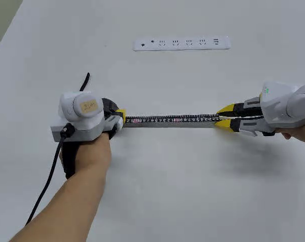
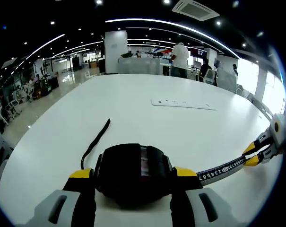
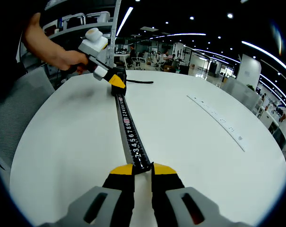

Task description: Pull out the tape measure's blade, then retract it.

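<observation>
The black tape measure case [image 2: 132,171] sits clamped between the yellow-tipped fingers of my left gripper [image 2: 133,174], seen at the left of the head view [image 1: 118,119]. Its blade [image 1: 170,120] runs out flat across the white table toward the right, numbers facing up. My right gripper [image 1: 218,119] is shut on the blade's end tip [image 3: 143,166]. In the right gripper view the blade [image 3: 129,132] stretches away to the case [image 3: 118,76] held by the other gripper. A black wrist strap [image 2: 95,140] trails from the case on the table.
A white power strip [image 1: 181,43] lies flat on the far side of the white table [image 1: 157,181]. A black cable [image 1: 46,179] hangs from the left gripper along the person's forearm. Other people and desks stand far off in the room.
</observation>
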A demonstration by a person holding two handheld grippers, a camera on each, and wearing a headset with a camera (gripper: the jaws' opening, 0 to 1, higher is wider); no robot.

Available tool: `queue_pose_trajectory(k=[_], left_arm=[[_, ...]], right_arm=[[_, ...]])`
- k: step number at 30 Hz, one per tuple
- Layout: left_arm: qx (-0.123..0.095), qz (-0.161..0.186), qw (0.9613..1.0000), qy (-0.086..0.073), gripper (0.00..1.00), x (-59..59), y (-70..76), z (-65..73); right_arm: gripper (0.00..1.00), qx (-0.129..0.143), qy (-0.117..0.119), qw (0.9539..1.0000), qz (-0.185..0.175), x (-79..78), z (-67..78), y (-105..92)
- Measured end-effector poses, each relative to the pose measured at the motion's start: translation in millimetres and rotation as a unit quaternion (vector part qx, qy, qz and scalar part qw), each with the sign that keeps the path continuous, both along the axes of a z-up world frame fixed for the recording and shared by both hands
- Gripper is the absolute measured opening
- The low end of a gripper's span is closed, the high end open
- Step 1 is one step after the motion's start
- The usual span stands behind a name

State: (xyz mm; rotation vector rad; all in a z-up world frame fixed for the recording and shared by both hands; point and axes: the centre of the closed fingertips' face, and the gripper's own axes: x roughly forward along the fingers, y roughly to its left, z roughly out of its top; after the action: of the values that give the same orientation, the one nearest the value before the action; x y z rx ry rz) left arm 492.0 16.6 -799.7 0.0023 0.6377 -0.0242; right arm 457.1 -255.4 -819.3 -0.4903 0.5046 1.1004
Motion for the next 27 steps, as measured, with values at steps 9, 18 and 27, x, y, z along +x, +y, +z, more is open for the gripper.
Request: queue_pose_trajectory(k=[9, 18, 27], left_arm=[[-0.006, -0.004, 1.0, 0.005, 0.6, 0.2, 2.1, -0.1], [-0.012, -0.005, 0.9999, 0.006, 0.6, -0.6, 1.5, 1.0], [-0.018, -0.006, 0.9998, 0.01, 0.6, -1.5, 1.9, 2.2]], right_arm=[[0.11, 0.0, -0.001, 1.0, 0.001, -1.6, 1.7, 1.4], [0.11, 0.003, -0.002, 1.0, -0.001, -5.1, 4.5, 1.5], [0.11, 0.005, -0.001, 1.0, -0.002, -5.6, 6.5, 2.6]])
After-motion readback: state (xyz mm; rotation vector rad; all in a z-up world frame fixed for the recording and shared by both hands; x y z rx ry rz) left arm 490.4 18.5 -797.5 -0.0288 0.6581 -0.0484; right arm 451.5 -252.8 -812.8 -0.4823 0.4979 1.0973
